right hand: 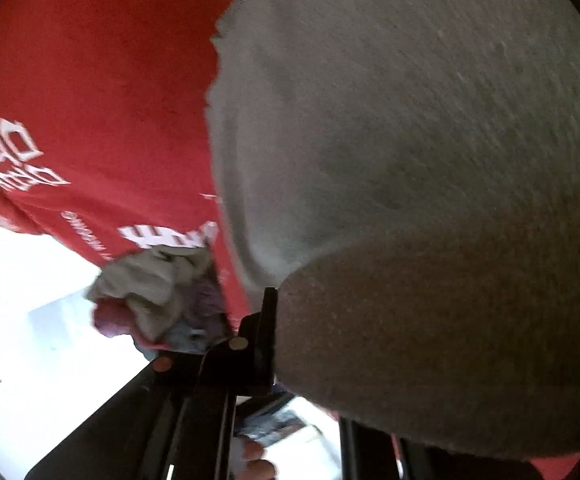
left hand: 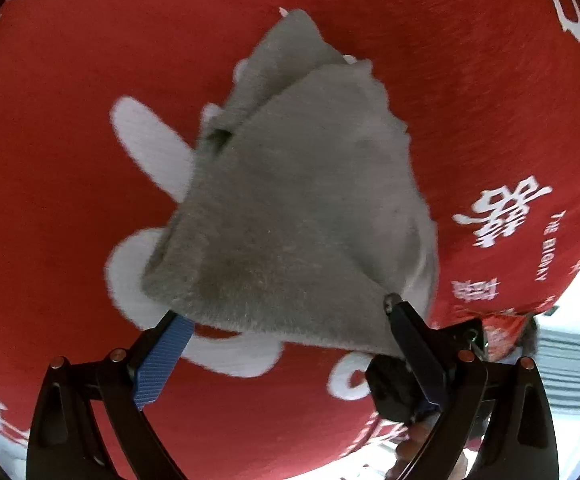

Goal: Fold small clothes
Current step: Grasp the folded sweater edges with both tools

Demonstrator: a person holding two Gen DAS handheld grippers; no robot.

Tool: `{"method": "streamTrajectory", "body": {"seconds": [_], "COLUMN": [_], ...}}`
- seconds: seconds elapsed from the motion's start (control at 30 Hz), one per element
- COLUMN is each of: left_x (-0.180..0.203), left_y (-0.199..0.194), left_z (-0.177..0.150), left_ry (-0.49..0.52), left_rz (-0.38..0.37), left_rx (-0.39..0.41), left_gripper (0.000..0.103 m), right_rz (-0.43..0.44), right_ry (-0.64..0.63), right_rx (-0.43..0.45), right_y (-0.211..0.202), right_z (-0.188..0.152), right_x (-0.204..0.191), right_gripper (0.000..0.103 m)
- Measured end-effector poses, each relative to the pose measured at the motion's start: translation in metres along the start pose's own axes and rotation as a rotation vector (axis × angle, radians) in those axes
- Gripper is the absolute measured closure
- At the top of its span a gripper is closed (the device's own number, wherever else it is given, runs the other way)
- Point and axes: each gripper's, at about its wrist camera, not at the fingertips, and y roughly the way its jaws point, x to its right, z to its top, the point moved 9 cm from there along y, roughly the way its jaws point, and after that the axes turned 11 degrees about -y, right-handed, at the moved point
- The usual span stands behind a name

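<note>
A small grey fleece garment (left hand: 302,200) lies folded in layers on a red cloth with white print (left hand: 69,140). My left gripper (left hand: 285,320) is open, its blue-padded finger (left hand: 161,360) and dark finger (left hand: 414,352) standing wide apart at the garment's near edge. In the right wrist view the same grey garment (right hand: 410,160) fills most of the frame and drapes over my right gripper. Only its left finger (right hand: 267,332) shows, pressed against the fabric; the other finger is hidden under the cloth.
The red printed cloth (right hand: 89,100) covers the work surface. A heap of other small clothes (right hand: 161,296) lies at its edge. A bright white floor (right hand: 29,320) lies beyond the edge. A white slatted object (left hand: 570,368) stands at the far right.
</note>
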Motion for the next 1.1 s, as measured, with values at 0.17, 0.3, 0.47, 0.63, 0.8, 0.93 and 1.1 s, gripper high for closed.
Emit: {"method": "streamTrajectory", "body": {"seconds": [0.17,0.3,0.47,0.63,0.8,0.93,1.1], "left_x": [0.026,0.044,0.049,0.057,0.082,0.087,0.087], "left_y": [0.012,0.019,0.028,0.030,0.034,0.038,0.039], "left_z": [0.006,0.026,0.048,0.049,0.030,0.018,0.005], "left_ry": [-0.018,0.011,0.157,0.331,0.651,0.822,1.022], "left_rz": [-0.062,-0.033,0.205,0.369,0.556,0.636,0.709], "left_rx": [0.027,0.098,0.199,0.262,0.357,0.389,0.422], "left_gripper": [0.004,0.004,0.047,0.075,0.075,0.075,0.075], "right_rz": [0.037,0.017,-0.015,-0.062,-0.209,-0.341,-0.430], "right_ry": [-0.047,-0.083,-0.120,-0.154,-0.278,-0.426,-0.624], "right_rx": [-0.012,-0.033,-0.067,-0.124,-0.228,-0.246,-0.321], "right_y": [-0.010,-0.009,-0.005,-0.006,-0.029,-0.051,-0.020], "right_z": [0.000,-0.001,-0.005,-0.010,-0.012,0.014,0.063], "right_x": [-0.022,-0.025,-0.024,-0.020,-0.029,-0.055,-0.108], "right_gripper": [0.094,0.094,0.094,0.093,0.084,0.029,0.026]}}
